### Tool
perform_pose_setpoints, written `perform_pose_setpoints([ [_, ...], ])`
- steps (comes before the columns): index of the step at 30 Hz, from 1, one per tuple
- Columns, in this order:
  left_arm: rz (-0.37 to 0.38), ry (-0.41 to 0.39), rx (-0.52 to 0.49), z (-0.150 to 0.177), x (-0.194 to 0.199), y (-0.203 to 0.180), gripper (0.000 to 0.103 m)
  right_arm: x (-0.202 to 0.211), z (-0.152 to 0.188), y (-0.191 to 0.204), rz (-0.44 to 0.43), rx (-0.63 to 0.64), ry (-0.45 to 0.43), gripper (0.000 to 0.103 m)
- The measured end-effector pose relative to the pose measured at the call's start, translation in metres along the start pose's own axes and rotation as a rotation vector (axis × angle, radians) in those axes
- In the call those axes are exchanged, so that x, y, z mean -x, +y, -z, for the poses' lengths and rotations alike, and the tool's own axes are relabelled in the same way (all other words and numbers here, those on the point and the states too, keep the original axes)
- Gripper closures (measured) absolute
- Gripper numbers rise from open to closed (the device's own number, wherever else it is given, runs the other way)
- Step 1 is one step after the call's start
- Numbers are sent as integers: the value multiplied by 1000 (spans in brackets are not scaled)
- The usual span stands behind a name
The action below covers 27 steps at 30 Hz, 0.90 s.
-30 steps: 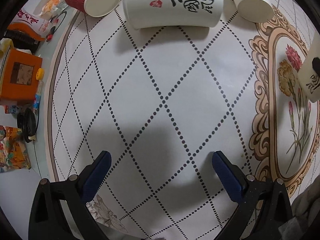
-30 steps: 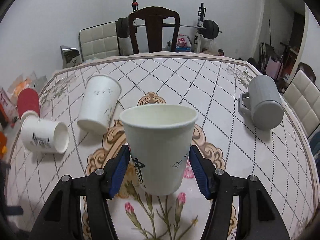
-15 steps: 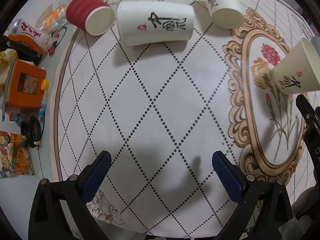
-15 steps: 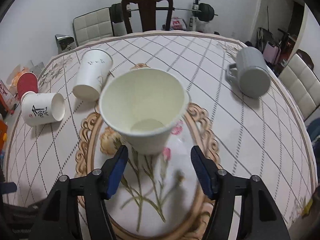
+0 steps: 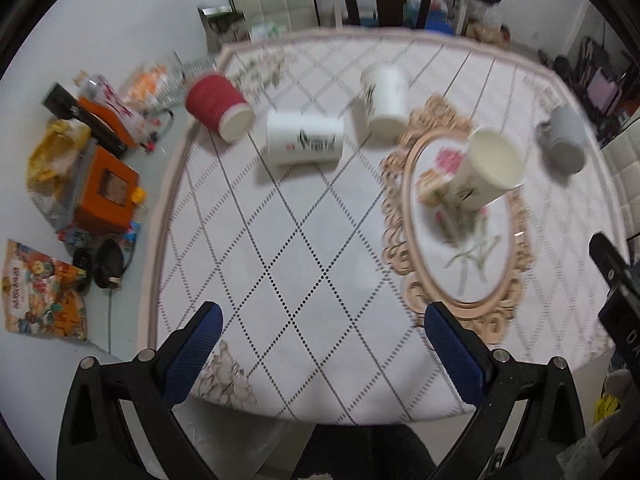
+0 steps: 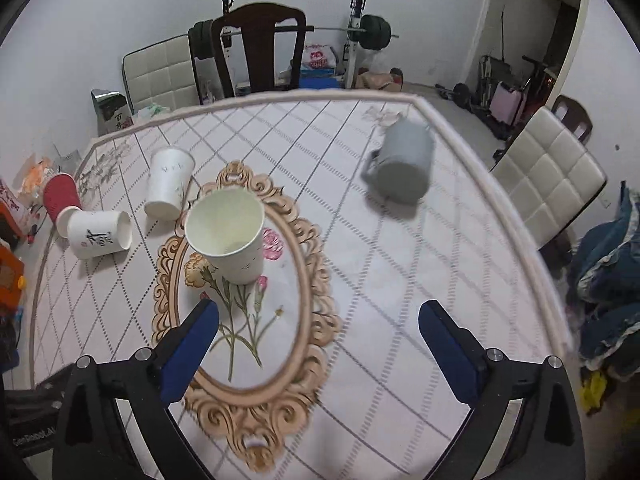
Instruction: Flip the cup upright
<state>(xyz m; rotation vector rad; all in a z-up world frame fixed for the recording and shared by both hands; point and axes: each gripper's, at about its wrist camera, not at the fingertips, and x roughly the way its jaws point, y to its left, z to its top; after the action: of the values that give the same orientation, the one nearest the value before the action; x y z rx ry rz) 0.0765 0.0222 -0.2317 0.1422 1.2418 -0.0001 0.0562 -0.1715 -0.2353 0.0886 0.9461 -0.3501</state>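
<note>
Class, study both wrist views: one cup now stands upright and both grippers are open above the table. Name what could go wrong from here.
1. The upright paper cup stands near the right gripper; a careless sweep could tip it.
2. The grey mug lies on its side near the table edge and might roll off.
3. The red cup and two white cups lie close together; grasping one may nudge the others.

The right gripper released the cup (now upright) and withdrew.

Matt white paper cup, ribbed red paper cup, smooth printed tablecloth.
</note>
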Motion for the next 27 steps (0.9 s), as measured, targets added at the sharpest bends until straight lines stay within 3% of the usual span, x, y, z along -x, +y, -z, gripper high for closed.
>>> perform_pose_setpoints([
  [13, -18, -256, 78, 62, 158, 15, 0, 170, 1, -43, -45, 96, -84, 1],
  [18, -21, -308, 84, 78, 192, 19, 0, 221, 10, -55, -57, 112, -113, 1],
  [27, -5, -351, 82, 90, 222, 28, 0, 272, 18, -58, -66, 108, -156, 1],
])
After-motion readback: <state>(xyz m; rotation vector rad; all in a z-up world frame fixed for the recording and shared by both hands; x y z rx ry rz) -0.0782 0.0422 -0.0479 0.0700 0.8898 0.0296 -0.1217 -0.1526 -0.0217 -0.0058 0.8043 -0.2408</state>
